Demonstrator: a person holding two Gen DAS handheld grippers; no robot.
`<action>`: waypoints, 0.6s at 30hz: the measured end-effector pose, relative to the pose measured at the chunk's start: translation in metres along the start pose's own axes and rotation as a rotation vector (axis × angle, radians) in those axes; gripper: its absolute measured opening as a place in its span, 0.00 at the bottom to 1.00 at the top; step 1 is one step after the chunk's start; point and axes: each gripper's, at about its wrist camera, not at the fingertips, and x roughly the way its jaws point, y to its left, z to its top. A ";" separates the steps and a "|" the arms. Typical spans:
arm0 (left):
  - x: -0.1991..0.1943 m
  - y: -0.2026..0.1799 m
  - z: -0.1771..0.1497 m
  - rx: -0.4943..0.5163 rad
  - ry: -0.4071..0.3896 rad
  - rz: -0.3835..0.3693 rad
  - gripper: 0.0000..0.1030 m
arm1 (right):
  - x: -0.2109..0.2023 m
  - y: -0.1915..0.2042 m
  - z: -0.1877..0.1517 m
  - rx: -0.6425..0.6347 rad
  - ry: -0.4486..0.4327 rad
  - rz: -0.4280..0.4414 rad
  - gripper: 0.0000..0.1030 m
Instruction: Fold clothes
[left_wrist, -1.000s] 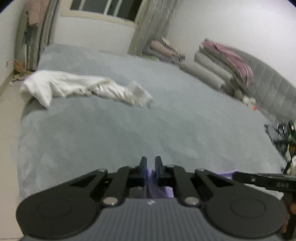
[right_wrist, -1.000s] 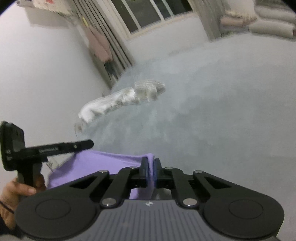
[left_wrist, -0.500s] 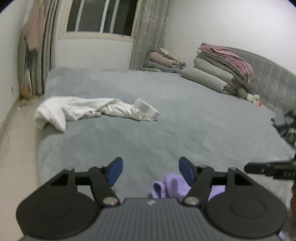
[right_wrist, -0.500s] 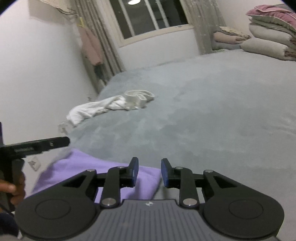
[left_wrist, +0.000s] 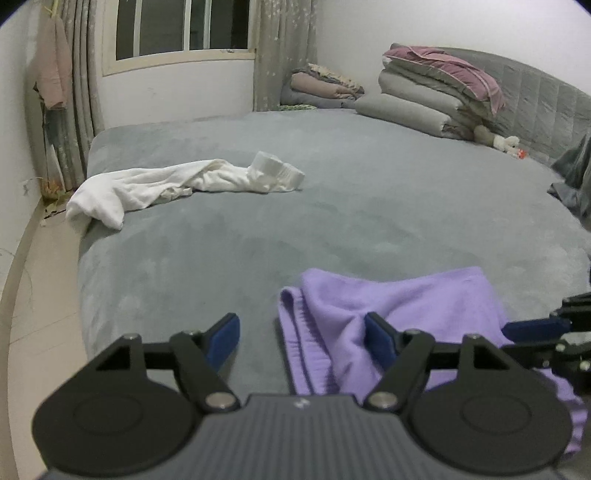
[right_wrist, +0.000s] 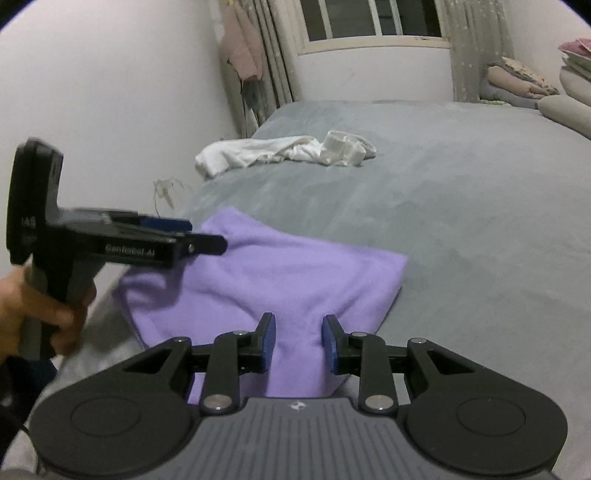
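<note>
**A:** What lies nearest?

**B:** Two grippers over the near edge of a grey bed (left_wrist: 369, 206). The left gripper (left_wrist: 301, 338) has its jaws wide and opening further; the left edge of a purple garment (left_wrist: 399, 306) lies between them, with neither pad pressing on it. The right gripper (right_wrist: 298, 341) has its jaws a little apart, a raised ridge of the same garment (right_wrist: 280, 273) between its blue pads (right_wrist: 269, 341), and they do not seem to clamp it. A hand (right_wrist: 33, 314) holds the left gripper's handle at the near left.

**A:** Where exactly is the garment?

**B:** Flat and partly folded at the bed's near edge, towards the near left corner, one corner pointing far right.

**A:** How much room is around it?

**B:** Beyond and to the right, a broad bare stretch of bedcover. Left of the bed is a strip of pale floor (left_wrist: 33, 295), then wall.

**A:** And farther off?

**B:** One crumpled white garment (left_wrist: 155, 184) near the bed's left edge, well apart from the purple one. At the far right, two stacks of folded bedding (left_wrist: 432, 92) against the headboard (left_wrist: 535, 96). One window (left_wrist: 184, 26) with curtains on the far wall.
</note>
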 end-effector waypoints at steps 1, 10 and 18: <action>0.000 0.001 -0.001 -0.006 0.004 0.000 0.70 | 0.001 0.001 0.000 -0.005 0.003 -0.005 0.27; 0.002 0.015 -0.009 -0.061 0.022 -0.012 0.71 | -0.008 0.011 0.001 -0.052 0.013 -0.035 0.27; 0.001 0.013 -0.011 -0.049 0.014 0.009 0.71 | -0.007 0.029 -0.008 -0.117 0.068 -0.018 0.28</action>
